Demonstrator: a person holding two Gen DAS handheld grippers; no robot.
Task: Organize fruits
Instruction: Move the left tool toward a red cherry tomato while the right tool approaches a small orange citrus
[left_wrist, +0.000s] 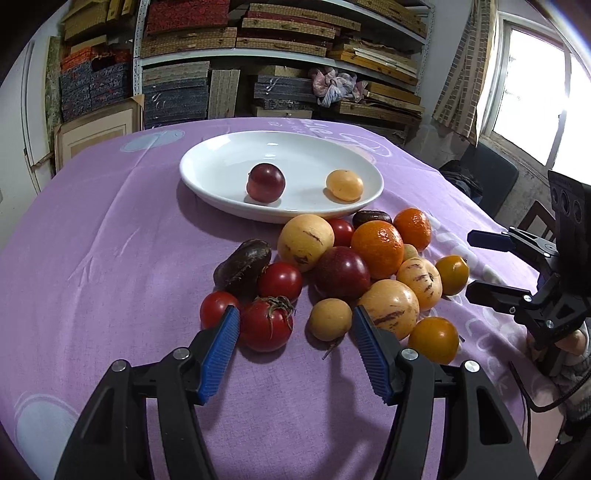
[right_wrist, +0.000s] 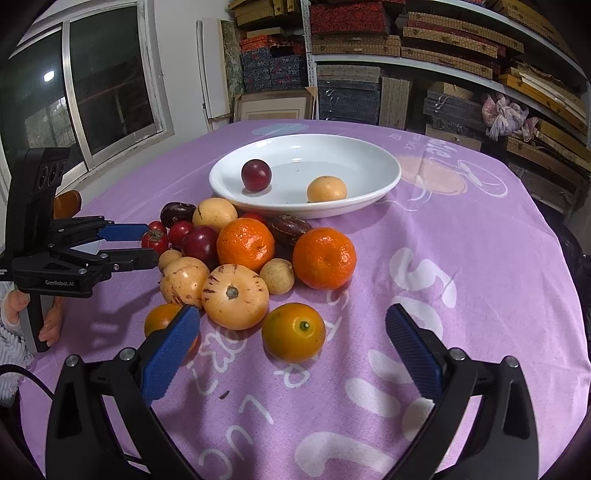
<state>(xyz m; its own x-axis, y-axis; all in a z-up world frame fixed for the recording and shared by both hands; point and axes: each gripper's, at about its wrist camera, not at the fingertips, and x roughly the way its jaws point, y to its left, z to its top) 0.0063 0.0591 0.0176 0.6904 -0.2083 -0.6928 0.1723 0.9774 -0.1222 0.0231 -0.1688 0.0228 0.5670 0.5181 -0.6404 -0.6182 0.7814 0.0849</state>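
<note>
A white plate (left_wrist: 207, 184) on the purple cloth holds a dark red plum (left_wrist: 265, 182) and a pale yellow fruit (left_wrist: 344, 184). In front of it lies a pile of several fruits: tomatoes, oranges, striped pepino melons, dark passion fruits. My left gripper (left_wrist: 293, 319) is open and empty, its fingers flanking a stemmed tomato (left_wrist: 266, 324) and a small tan fruit (left_wrist: 330, 319). My right gripper (right_wrist: 291, 325) is open and empty around a yellow-orange fruit (right_wrist: 293, 331). The plate also shows in the right wrist view (right_wrist: 384, 166).
Shelves stacked with boxes (left_wrist: 280, 55) stand behind the table. A window (left_wrist: 532, 99) is at the right. The right gripper shows at the right edge of the left wrist view (left_wrist: 491, 266); the left gripper shows at the left of the right wrist view (right_wrist: 144, 245).
</note>
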